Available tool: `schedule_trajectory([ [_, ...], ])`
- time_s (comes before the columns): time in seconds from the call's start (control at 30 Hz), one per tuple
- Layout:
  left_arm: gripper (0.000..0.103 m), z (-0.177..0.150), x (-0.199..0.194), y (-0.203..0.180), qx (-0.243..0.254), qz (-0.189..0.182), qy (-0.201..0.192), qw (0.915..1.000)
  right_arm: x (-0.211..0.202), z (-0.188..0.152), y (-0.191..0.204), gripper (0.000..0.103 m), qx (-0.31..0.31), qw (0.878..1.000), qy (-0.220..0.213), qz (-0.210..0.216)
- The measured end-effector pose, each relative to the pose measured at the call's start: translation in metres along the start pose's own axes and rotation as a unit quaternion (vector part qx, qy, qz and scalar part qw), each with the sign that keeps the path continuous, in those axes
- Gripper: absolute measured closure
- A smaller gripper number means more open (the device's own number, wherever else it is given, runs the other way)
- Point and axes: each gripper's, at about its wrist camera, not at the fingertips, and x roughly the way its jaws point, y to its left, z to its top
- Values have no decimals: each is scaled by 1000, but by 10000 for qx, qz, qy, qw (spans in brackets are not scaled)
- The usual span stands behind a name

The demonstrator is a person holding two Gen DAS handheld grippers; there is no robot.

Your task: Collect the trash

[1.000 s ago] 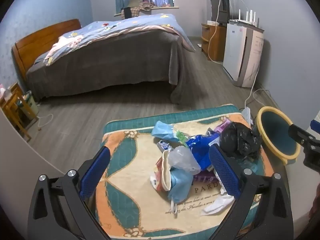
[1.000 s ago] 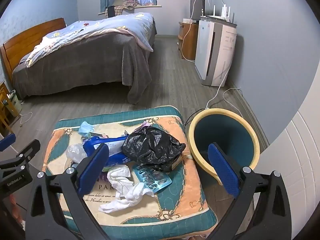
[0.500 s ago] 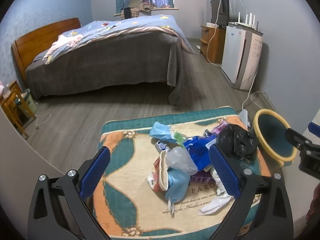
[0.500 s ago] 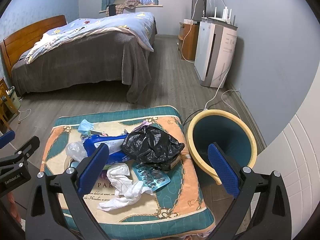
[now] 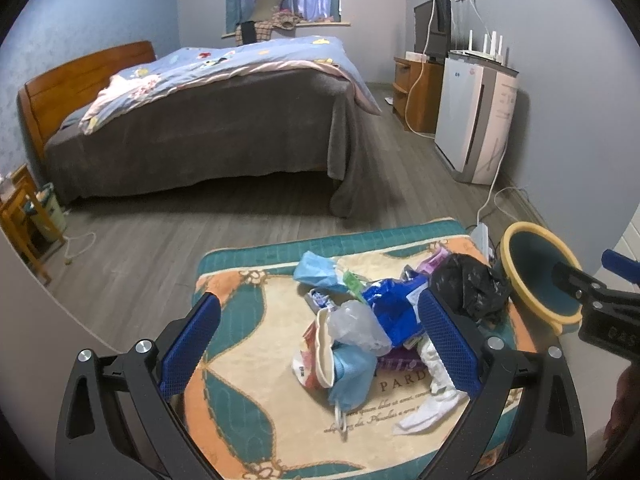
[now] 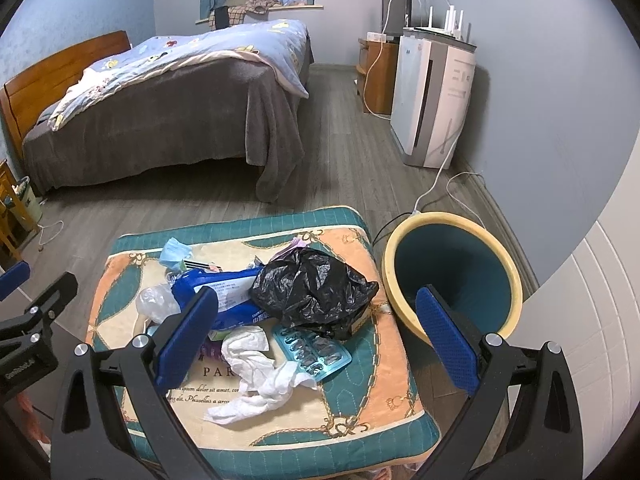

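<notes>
A pile of trash lies on a patterned cushion (image 6: 360, 420): a black plastic bag (image 6: 316, 290), a blue wrapper (image 6: 228, 296), crumpled white tissue (image 6: 256, 376), a blister pack (image 6: 312, 354), a clear bag (image 5: 356, 324) and a blue face mask (image 5: 316, 272). A teal bin with a yellow rim (image 6: 452, 276) stands right of the cushion. My left gripper (image 5: 320, 348) is open and empty above the pile's left side. My right gripper (image 6: 316, 336) is open and empty above the tissue and blister pack, its right finger in front of the bin.
A bed with a grey blanket (image 6: 160, 120) stands beyond the cushion across wood floor. A white appliance (image 6: 432, 96) and a wooden cabinet (image 6: 376, 76) line the right wall, with a white cable (image 6: 436, 184) running to the bin. A small wooden stand (image 5: 20, 216) is far left.
Both grippers have drawn back and risen slightly, so the cushion and pile sit a little farther and lower in view. Both stay open and empty.
</notes>
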Motion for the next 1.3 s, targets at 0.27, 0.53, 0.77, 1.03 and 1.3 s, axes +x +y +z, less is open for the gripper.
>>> schedule_trajectory([
  [0.27, 5, 0, 10, -1, 39, 49, 80, 9999, 5, 4, -1, 6, 40, 10000, 18, 27],
  [0.53, 5, -2, 16, -6, 103, 19, 184, 9998, 5, 9, -4, 6, 193, 9998, 95, -3],
  [0.77, 5, -2, 19, -10, 159, -24, 148, 9998, 15, 4, -6, 6, 169, 9994, 216, -196],
  [1.03, 5, -4, 24, -12, 159, -90, 256, 9995, 22, 3, -18, 6, 399, 9983, 397, -119],
  [1.3, 5, -2, 23, -11, 99, 47, 232, 9997, 28, 3, -24, 6, 257, 9981, 554, 87],
])
